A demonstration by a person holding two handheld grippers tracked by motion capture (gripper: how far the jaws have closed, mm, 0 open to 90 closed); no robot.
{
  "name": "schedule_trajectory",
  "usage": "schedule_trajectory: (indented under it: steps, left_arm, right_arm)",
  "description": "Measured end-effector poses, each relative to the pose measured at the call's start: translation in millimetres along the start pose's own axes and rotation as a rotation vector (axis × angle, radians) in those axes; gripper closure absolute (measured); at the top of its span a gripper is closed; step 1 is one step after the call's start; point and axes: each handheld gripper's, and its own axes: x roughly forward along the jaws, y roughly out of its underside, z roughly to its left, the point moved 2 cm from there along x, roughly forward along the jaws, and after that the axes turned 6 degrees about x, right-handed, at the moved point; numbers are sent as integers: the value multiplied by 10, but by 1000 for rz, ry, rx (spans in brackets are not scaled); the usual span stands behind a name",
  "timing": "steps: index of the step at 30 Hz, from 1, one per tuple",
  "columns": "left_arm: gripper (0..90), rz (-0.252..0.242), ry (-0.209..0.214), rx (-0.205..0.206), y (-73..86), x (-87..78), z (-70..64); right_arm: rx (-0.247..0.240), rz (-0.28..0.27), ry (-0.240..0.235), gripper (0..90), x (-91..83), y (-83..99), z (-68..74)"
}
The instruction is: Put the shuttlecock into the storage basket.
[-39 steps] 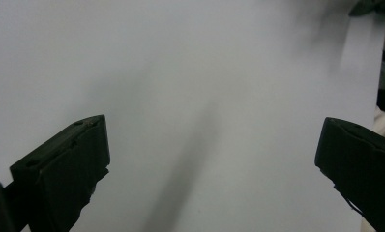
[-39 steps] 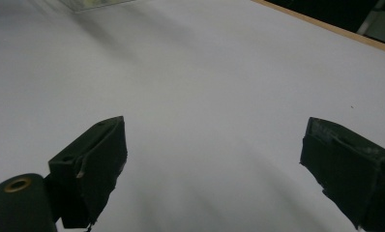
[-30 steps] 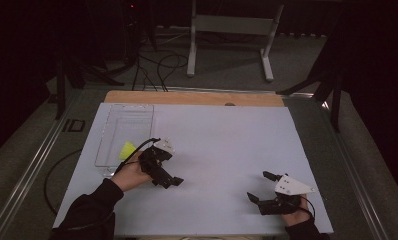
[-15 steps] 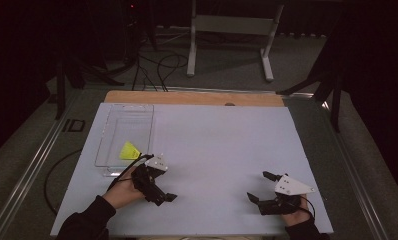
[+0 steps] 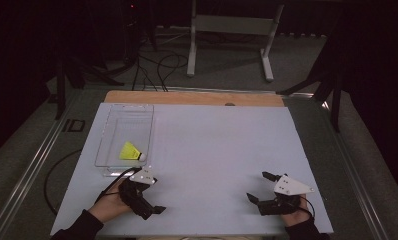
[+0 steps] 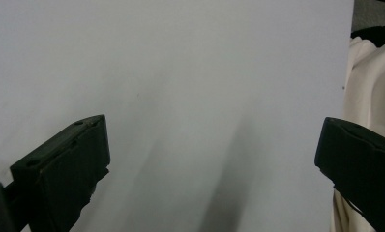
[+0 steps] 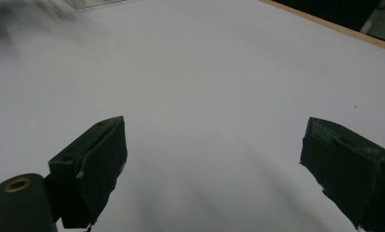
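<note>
A yellow shuttlecock (image 5: pixel 131 151) with a white cork lies at the near end of a clear plastic tray (image 5: pixel 105 145) on the left of the white table. My left gripper (image 5: pixel 149 203) rests on the table just in front of the tray, apart from it, jaws pointing toward the near edge. In the left gripper view the left gripper (image 6: pixel 212 159) is open, with bare table between the jaws. My right gripper (image 5: pixel 258 187) sits near the front right, jaws pointing left. In the right gripper view the right gripper (image 7: pixel 214 164) is open on nothing.
A white sheet (image 5: pixel 222 145) covers the table, with a wooden strip (image 5: pixel 192 98) along its far edge. Past the near edge is cream clothing (image 6: pixel 369 92). A metal stand (image 5: pixel 232 30) and cables lie on the floor beyond the table.
My left gripper has drawn back from the tray's near end toward the near edge of the table and swung its jaws around. The right gripper has stayed put.
</note>
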Motion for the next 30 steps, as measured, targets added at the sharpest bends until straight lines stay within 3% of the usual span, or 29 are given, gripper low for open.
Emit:
schedule_trajectory:
  steps: [9,13,15,20,30]
  left_arm:
    - [0,-24,-32,-36,192,-144,2]
    - [0,-92,-47,-80,268,-218,30]
    - [0,-102,-60,-98,317,-228,48]
    - [0,-91,-81,-120,413,-217,79]
    - [0,-75,-54,-111,441,-181,79]
  right_arm:
    - [-2,1,0,93,3,1,-3]
    - [-3,2,0,93,4,2,-3]
    - [-2,3,1,93,5,4,-5]
    - [-4,2,-5,93,11,9,-7]
    - [0,7,-7,93,15,15,-10]
